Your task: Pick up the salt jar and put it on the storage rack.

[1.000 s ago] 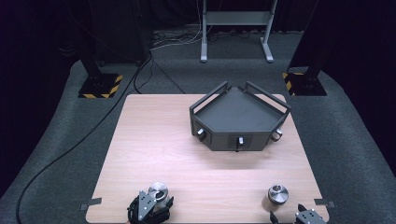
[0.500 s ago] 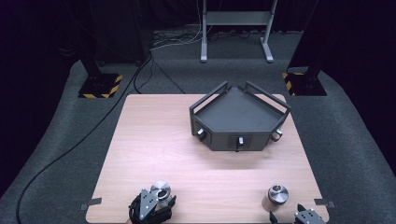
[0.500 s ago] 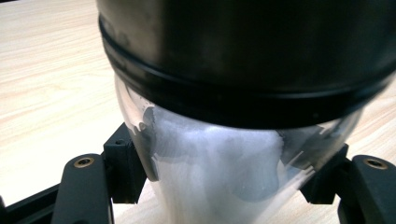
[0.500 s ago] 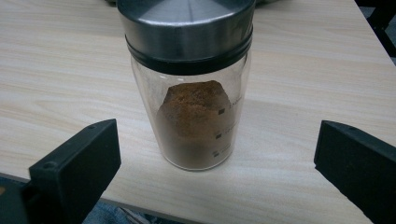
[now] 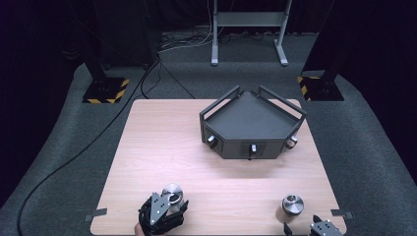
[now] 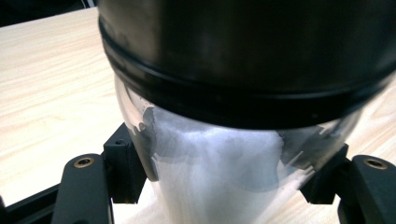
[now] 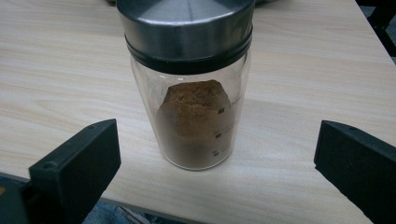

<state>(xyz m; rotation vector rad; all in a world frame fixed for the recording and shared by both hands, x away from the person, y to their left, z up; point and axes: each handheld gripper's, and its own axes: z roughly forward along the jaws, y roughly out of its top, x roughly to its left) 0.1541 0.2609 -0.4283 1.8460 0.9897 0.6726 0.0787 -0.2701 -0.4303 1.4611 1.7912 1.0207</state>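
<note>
Already your left gripper (image 5: 164,211) clamped the white-powder jar (image 6: 219,182) at lower left; your right gripper (image 7: 210,163) gaped before the brown-powder jar (image 7: 191,93). Best centred it, then squeezed below the lid.

A light wood-grain worktop (image 5: 162,147) stands on grey carpet (image 5: 59,162). Beyond it rise two black posts on hazard-striped bases (image 5: 105,90) and a grey metal stand (image 5: 248,29). A black cable (image 5: 74,157) trails across the carpet.

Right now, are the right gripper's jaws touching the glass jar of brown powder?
Apart. The right gripper view shows bare table either side of the glass jar.
</note>
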